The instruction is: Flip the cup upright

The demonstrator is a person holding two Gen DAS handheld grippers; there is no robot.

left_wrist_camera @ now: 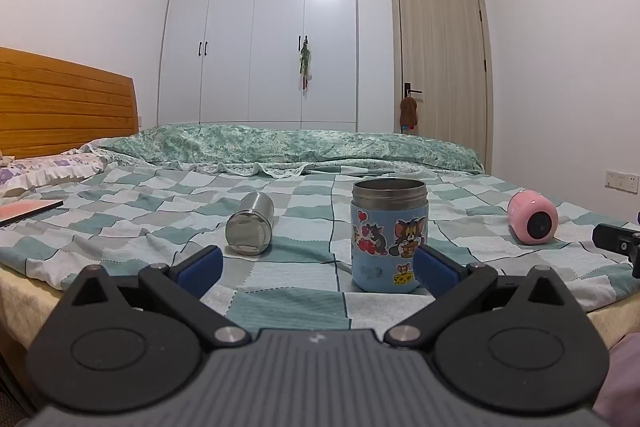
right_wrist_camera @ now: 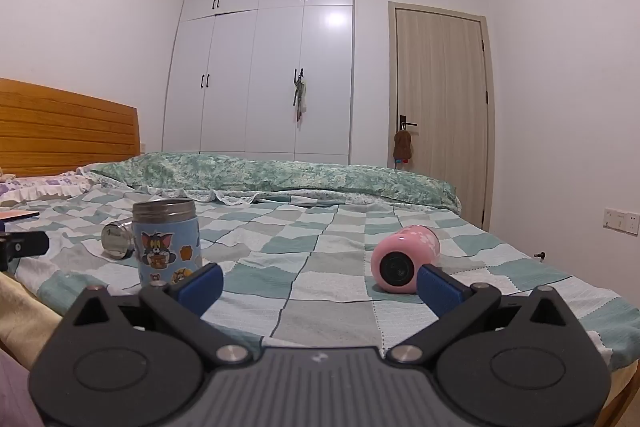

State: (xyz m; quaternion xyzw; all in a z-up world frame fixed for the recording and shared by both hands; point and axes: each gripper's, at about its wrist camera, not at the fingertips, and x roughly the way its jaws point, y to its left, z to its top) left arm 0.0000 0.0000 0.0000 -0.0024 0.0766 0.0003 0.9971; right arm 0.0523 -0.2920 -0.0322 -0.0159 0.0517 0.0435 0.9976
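A blue cartoon-sticker cup (left_wrist_camera: 389, 235) stands upright on the checked bedsheet, mouth up; it also shows in the right wrist view (right_wrist_camera: 166, 243). A steel cup (left_wrist_camera: 251, 229) lies on its side to its left, seen too in the right wrist view (right_wrist_camera: 117, 238). A pink cup (right_wrist_camera: 405, 259) lies on its side, also at the right of the left wrist view (left_wrist_camera: 532, 217). My left gripper (left_wrist_camera: 318, 269) is open and empty, its right finger just in front of the blue cup. My right gripper (right_wrist_camera: 320, 285) is open and empty, its right finger just in front of the pink cup.
The bed (right_wrist_camera: 320, 239) has a rolled green quilt (left_wrist_camera: 288, 147) along its far side and a pillow (left_wrist_camera: 44, 167) by the wooden headboard (left_wrist_camera: 64, 103). A flat pink book (left_wrist_camera: 28, 209) lies at the left. White wardrobe (left_wrist_camera: 260, 35) and door (left_wrist_camera: 440, 63) stand behind.
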